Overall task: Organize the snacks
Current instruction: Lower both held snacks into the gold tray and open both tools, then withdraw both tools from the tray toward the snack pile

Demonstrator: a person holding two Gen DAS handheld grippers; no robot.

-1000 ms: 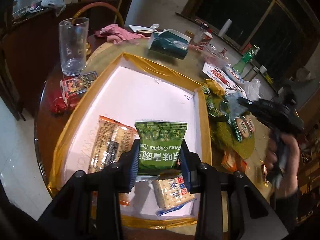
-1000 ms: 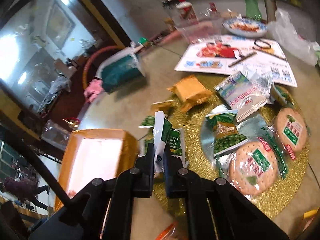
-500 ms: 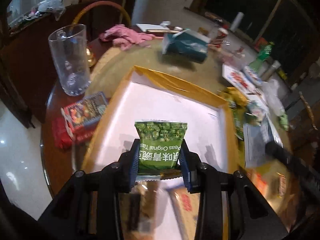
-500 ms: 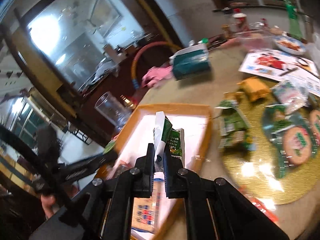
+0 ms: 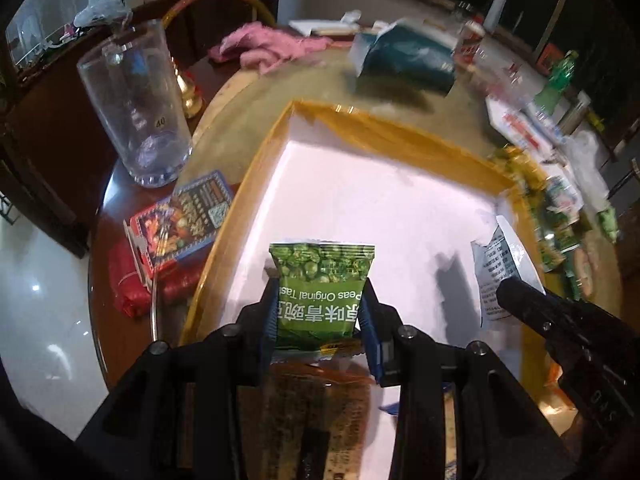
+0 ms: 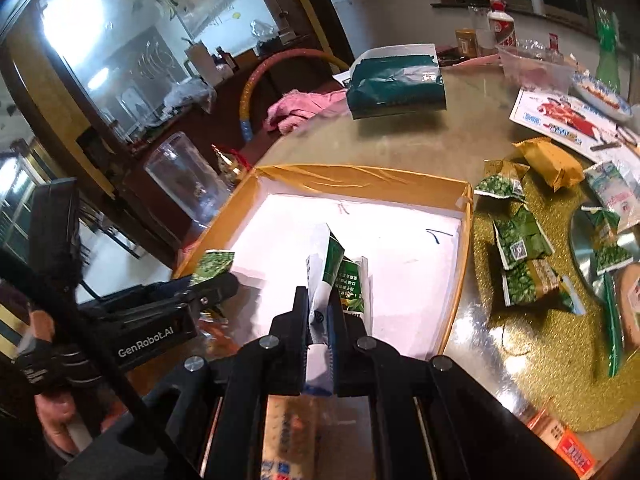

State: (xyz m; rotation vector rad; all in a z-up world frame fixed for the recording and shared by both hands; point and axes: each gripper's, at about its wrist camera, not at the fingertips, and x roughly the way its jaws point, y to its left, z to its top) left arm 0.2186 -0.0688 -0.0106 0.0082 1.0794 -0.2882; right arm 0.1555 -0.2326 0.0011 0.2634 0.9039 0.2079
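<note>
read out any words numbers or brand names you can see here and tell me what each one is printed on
"Peas Original Tas", upside down and cut off: green pea packet held in the left gripper.
"40": tall clear glass.
"GenRobot.AI": body of the left gripper in the right wrist view.
Too small or blurred: Chinese characters on the pea packet, print on the white-and-green packet in the right gripper, the red box, the leaflets.

this looks like a dining room in a home. a big round counter [image 6: 400, 148] holds everyday things: a tall drinking glass [image 5: 136, 108], a pink cloth [image 5: 272, 46], a dish of food [image 6: 600, 94], a green bottle [image 6: 608, 48] and many snack packets [image 6: 524, 256]. behind it stands a dark wood cabinet with glass doors [image 6: 132, 40], and the floor is shiny white tile [image 5: 44, 312].
</note>
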